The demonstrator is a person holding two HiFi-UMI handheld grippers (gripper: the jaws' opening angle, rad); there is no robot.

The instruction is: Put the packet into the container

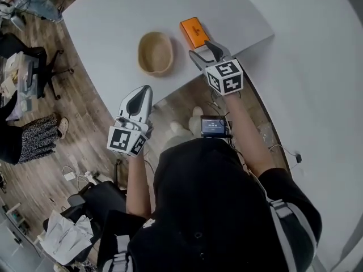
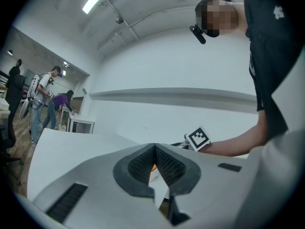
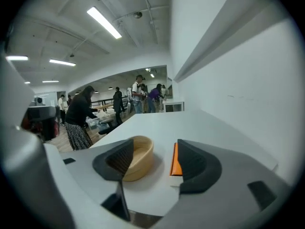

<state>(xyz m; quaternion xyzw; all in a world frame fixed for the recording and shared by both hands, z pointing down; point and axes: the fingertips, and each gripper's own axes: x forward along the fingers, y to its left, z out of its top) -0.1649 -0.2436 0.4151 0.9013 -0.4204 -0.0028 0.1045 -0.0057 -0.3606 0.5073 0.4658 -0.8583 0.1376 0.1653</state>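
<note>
An orange packet (image 1: 194,32) lies flat on the white table (image 1: 113,21), to the right of a tan oval container (image 1: 155,52) that has nothing in it. My right gripper (image 1: 205,50) hovers at the table's near edge just short of the packet, open, with nothing between its pads. In the right gripper view the container (image 3: 139,155) shows between and beyond the jaws, and the packet (image 3: 176,160) peeks out beside the right jaw of my right gripper (image 3: 151,160). My left gripper (image 1: 144,90) is shut and empty, off the table's near edge; the left gripper view shows my left gripper (image 2: 155,150) with its pads pressed together.
The table's curved near edge (image 1: 170,92) runs between the two grippers. A white wall (image 1: 317,67) borders the table on the right. A small screen device (image 1: 215,126) hangs at the person's chest. Chairs and clutter (image 1: 28,78) stand on the wooden floor at left; people (image 3: 78,116) work in the background.
</note>
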